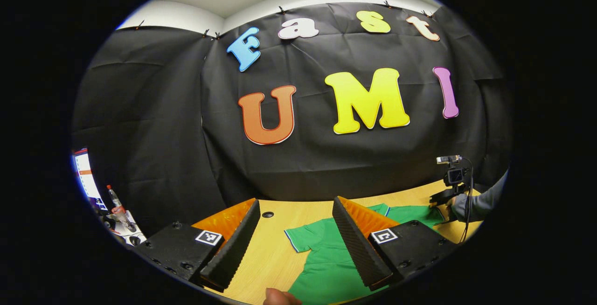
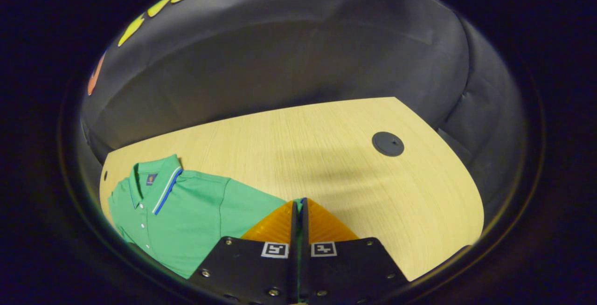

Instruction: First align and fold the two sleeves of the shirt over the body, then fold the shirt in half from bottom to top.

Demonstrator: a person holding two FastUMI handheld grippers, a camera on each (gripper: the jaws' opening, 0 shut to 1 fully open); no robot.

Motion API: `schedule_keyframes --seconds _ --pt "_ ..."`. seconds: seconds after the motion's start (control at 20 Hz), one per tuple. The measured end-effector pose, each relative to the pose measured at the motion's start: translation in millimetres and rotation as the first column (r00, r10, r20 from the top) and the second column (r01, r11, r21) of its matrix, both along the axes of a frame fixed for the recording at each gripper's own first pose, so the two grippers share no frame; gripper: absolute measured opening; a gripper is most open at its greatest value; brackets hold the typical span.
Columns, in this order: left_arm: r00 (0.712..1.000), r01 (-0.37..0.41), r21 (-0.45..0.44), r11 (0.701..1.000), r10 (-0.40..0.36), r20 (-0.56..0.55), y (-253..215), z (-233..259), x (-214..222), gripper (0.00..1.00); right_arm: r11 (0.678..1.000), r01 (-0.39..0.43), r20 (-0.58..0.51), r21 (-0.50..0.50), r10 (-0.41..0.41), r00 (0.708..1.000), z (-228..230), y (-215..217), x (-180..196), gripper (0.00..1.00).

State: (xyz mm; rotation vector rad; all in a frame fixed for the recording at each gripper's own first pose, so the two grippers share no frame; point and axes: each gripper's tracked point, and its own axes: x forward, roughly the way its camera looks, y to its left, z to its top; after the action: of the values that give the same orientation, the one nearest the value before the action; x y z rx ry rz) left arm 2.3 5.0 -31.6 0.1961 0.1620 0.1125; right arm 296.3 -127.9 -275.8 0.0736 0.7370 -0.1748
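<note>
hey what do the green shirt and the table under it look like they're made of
The green shirt looks like a soft matte knit, probably cotton or a blend: it lies limp, with a ribbed, striped collar and small buttons. The table looks like pale wood-grain laminate or veneer: fine parallel grain lines and a smooth, low-sheen top. Solid wood can't be ruled out.

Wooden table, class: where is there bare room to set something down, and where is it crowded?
Free: the light wooden table between the green polo shirt and the round black cable cap. Crowded: the shirt's corner.
</note>
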Motion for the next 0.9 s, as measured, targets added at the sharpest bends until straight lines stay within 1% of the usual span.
schedule_keyframes --seconds 0.1,0.15,0.2,0.25,0.3,0.35,0.65,0.9 --pt "1.0 -0.004 0.001 1.0 0.004 0.0 1 0 0 1.0 1.0 -0.016 0.016 -0.015 0.016 1.0 6 3 0 0.03" --pt "1.0 -0.006 0.0 1.0 0.006 -0.004 2 -2 0 1.0 0.999 -0.028 0.022 -0.019 0.028 0.999 9 6 0 0.01" --pt "1.0 -0.006 -0.003 1.0 0.006 -0.006 2 -1 -1 1.0 0.999 -0.041 0.037 -0.034 0.042 0.998 14 9 0 0.01" --pt "1.0 -0.009 0.0 1.0 0.009 -0.002 3 0 0 1.0 0.997 -0.053 0.052 -0.052 0.055 0.997 18 11 -1 0.03" --pt "1.0 -0.014 0.005 1.0 0.014 0.002 6 1 0 1.0 0.996 -0.071 0.065 -0.055 0.074 0.995 24 18 -2 0.01" --pt "1.0 -0.018 0.011 1.0 0.018 0.006 8 3 -1 1.0 0.995 -0.081 0.08 -0.059 0.085 0.993 29 23 -4 0.01" --pt "0.999 -0.025 0.013 1.0 0.025 0.021 12 7 -1 1.0 0.989 -0.136 0.157 -0.052 0.143 0.977 62 58 -18 0.01" --pt "0.998 -0.032 0.016 0.999 0.031 0.047 18 15 -4 0.99 0.983 -0.18 0.188 -0.038 0.184 0.965 80 95 -33 0.01"
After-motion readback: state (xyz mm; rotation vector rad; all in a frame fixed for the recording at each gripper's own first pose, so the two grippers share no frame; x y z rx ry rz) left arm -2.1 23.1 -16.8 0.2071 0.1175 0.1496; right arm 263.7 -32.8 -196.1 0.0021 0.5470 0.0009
